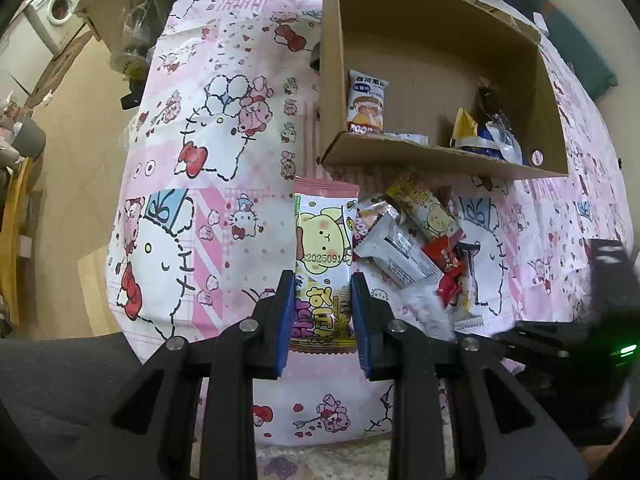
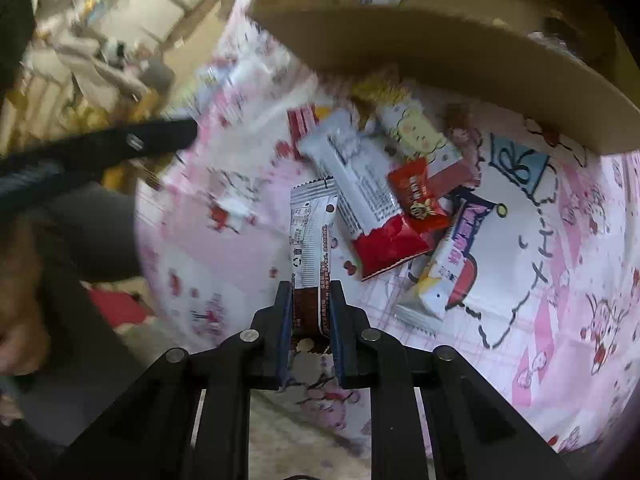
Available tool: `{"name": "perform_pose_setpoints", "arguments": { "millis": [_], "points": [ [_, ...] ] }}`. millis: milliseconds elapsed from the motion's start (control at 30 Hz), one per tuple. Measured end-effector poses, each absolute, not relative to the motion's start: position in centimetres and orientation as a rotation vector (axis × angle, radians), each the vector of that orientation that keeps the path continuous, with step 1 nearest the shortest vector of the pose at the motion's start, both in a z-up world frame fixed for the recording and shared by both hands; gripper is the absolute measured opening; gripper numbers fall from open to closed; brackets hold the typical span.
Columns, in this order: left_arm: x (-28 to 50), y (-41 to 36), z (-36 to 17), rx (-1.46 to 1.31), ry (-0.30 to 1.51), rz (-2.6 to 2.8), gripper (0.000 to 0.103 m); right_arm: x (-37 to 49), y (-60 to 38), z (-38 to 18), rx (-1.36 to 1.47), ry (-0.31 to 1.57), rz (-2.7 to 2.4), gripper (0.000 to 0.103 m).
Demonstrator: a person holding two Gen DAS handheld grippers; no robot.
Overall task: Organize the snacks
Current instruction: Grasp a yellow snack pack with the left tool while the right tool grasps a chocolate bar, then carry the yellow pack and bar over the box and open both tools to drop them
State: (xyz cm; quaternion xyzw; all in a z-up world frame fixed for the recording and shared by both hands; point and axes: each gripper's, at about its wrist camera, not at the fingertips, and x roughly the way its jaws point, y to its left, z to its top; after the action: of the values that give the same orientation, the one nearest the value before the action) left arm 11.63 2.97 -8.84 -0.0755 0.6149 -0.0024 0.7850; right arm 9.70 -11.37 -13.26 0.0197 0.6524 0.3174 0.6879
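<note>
My left gripper (image 1: 322,284) is shut on a pink-topped snack bar with a yellow cartoon dog (image 1: 324,240), held above the tablecloth in front of the cardboard box (image 1: 420,154). My right gripper (image 2: 310,292) is shut on a white and brown snack bar (image 2: 310,248), lifted near a pile of loose snacks (image 2: 384,200). The pile also shows in the left wrist view (image 1: 420,240), right of my held bar. The box holds a blue and white packet (image 1: 366,104) and several other snacks (image 1: 484,136). The right gripper's body shows blurred in the left wrist view (image 1: 592,320).
A pink cartoon tablecloth (image 1: 208,184) covers the table. The box's front wall (image 2: 440,52) stands just behind the pile. A washing machine (image 1: 56,4), boxes and floor lie beyond the table's left edge. The left gripper's arm shows blurred in the right wrist view (image 2: 120,144).
</note>
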Motion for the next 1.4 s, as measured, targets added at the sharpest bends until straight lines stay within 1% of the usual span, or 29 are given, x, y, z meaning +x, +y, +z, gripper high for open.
{"name": "perform_pose_setpoints", "arguments": {
  "millis": [133, 300, 400, 500, 567, 800, 1033, 1200, 1400],
  "points": [
    [11.5, 3.0, -8.4, -0.149, 1.303, 0.009, 0.023, 10.2, -14.1, -10.4, 0.233, 1.374, 0.741, 0.018],
    [11.3, 3.5, -6.4, -0.141, 1.228, 0.034, 0.023, 11.6, -18.7, -6.1, 0.445, 1.178, 0.726, 0.018],
    [11.7, 3.9, -4.3, -0.216, 1.165, -0.008, 0.023, 12.3, -21.0, -3.5, 0.519, 1.051, 0.702, 0.018],
    [12.5, 3.4, -2.2, -0.207, 1.106, -0.029, 0.023, 13.1, -22.8, -1.8, 0.52, 0.953, 0.629, 0.018],
    [13.4, 2.9, -1.0, -0.187, 1.076, -0.036, 0.023, 13.5, -23.8, -1.2, 0.527, 0.927, 0.598, 0.018],
    [17.1, 1.6, 1.0, -0.163, 1.035, -0.059, 0.023, 16.4, -27.2, 0.1, 0.535, 0.889, 0.526, 0.018],
    [19.7, 0.2, 1.4, -0.139, 1.015, -0.07, 0.023, 19.8, -28.3, -0.5, 0.554, 0.905, 0.474, 0.018],
    [21.7, -0.4, 0.1, -0.154, 1.033, -0.076, 0.023, 21.5, -27.8, -1.7, 0.529, 0.94, 0.454, 0.018],
    [22.7, -0.9, -2.5, -0.167, 1.057, -0.078, 0.023, 23.0, -26.2, -4.6, 0.48, 1.013, 0.438, 0.018]
  ]
}}
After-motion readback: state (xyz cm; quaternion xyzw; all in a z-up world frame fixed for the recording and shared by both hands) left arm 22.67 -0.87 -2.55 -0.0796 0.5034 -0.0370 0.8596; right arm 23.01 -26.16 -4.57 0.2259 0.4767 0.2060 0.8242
